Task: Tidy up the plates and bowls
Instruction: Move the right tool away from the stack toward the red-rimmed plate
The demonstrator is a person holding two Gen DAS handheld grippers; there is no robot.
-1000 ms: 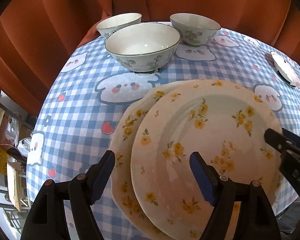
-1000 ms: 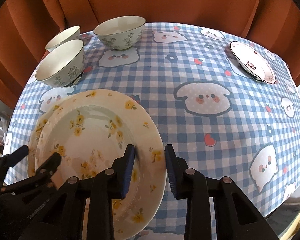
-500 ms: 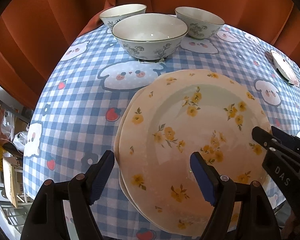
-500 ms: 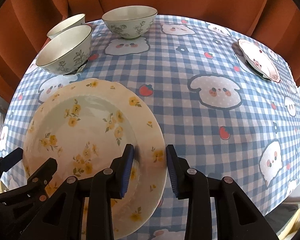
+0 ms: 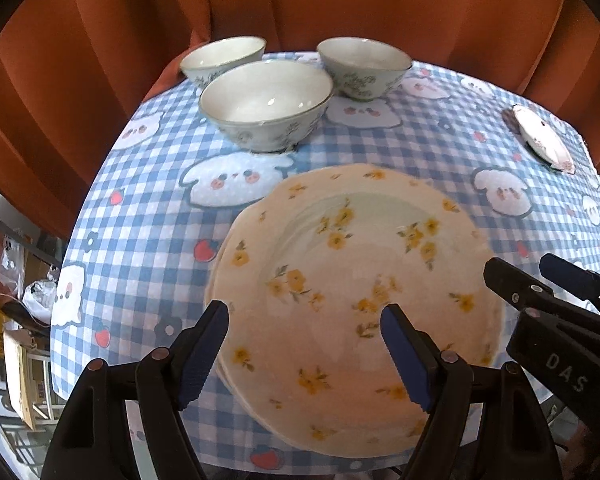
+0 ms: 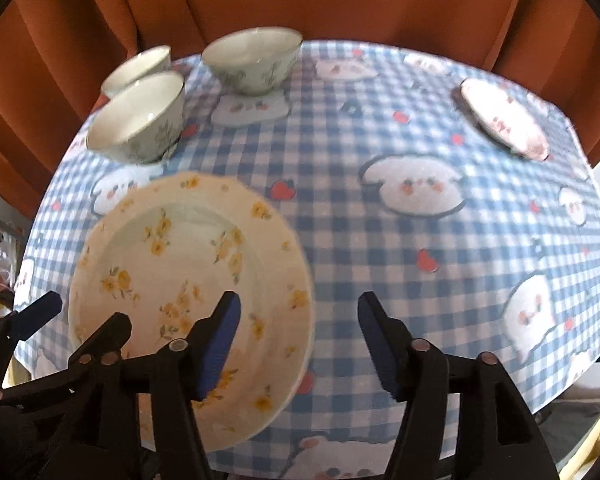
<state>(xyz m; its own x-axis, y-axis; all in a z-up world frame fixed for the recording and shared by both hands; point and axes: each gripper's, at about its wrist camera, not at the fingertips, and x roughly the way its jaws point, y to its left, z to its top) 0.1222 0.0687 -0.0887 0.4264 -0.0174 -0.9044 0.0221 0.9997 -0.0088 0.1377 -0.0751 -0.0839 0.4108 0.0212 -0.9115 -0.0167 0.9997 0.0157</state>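
Note:
A cream plate with yellow flowers (image 5: pixel 352 280) lies stacked on a matching plate at the near edge of the checked table; it also shows in the right wrist view (image 6: pixel 184 280). My left gripper (image 5: pixel 304 344) is open over the plates' near left part, holding nothing. My right gripper (image 6: pixel 296 340) is open and empty at the stack's right rim; its fingers (image 5: pixel 540 292) show at the right of the left wrist view. Three white bowls with grey-green sprigs (image 5: pixel 266 104) stand at the far left. A small plate with red marks (image 6: pixel 504 124) lies at the far right.
The round table (image 6: pixel 400 240) wears a blue-and-white checked cloth with cartoon faces and strawberries. An orange curtain (image 5: pixel 340 4) hangs behind it. Boxes and clutter (image 5: pixel 12 320) sit on the floor at the left, below the table edge.
My right gripper has opened and let go of the top plate, which now lies squarely on the lower plate. Both grippers have drawn back a little from the table.

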